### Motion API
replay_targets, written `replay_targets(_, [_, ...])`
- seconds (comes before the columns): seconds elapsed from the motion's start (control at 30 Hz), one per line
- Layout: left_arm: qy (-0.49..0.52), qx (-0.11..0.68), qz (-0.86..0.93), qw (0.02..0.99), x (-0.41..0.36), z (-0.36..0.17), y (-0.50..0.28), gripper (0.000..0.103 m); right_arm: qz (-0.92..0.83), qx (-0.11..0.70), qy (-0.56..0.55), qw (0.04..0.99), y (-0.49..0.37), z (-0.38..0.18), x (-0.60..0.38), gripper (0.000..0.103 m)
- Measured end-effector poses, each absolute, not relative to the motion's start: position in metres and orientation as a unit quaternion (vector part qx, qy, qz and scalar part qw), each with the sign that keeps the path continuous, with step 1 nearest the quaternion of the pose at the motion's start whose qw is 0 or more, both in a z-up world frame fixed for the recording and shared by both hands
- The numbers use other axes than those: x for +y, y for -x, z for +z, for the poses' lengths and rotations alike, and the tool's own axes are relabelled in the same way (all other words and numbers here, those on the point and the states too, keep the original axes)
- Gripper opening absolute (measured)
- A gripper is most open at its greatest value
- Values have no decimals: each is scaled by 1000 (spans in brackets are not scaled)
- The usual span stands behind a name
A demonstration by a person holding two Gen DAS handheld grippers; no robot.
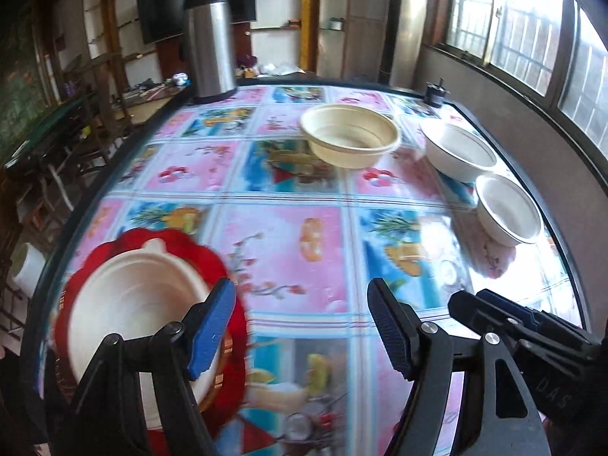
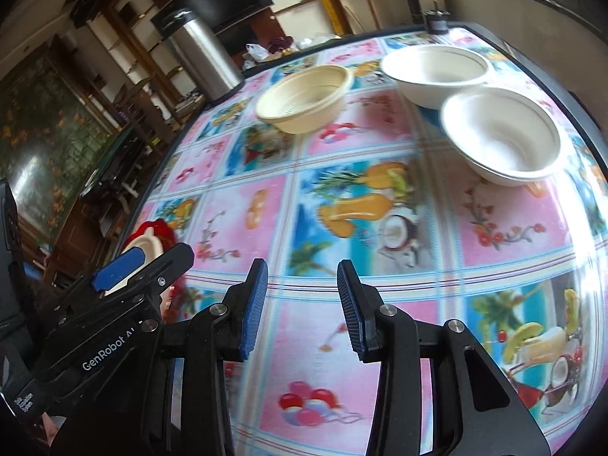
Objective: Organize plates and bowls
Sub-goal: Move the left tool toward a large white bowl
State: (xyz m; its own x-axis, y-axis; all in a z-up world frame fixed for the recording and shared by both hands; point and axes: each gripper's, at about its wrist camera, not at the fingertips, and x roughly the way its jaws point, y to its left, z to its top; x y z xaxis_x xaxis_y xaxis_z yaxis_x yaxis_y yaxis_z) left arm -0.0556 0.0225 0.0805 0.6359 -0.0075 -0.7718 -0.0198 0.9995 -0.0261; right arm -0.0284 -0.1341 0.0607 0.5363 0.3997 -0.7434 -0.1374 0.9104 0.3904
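Note:
A cream lid-like plate (image 1: pixel 140 296) lies on a red scalloped plate (image 1: pixel 228 387) at the table's near left. A cream bowl (image 1: pixel 351 135) stands far centre; it also shows in the right wrist view (image 2: pixel 304 98). Two white bowls (image 1: pixel 458 152) (image 1: pixel 509 209) stand at the right; they also show in the right wrist view (image 2: pixel 437 74) (image 2: pixel 501 136). My left gripper (image 1: pixel 304 326) is open and empty, its left finger over the cream plate. My right gripper (image 2: pixel 302 307) is open and empty above the tablecloth. Each gripper shows in the other's view.
A steel thermos (image 1: pixel 209 38) stands at the far left edge of the table (image 1: pixel 288 228), which has a colourful glossy cloth. A small dark object (image 1: pixel 435 93) sits at the far right corner. Windows and a wall lie to the right, shelves behind.

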Motion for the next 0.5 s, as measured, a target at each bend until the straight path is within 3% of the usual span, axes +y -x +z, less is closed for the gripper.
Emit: replay_targets(0.5, [17,455,-34,890,-36,79,-3,72,108,440,-188,871,-9,69,-213,38])
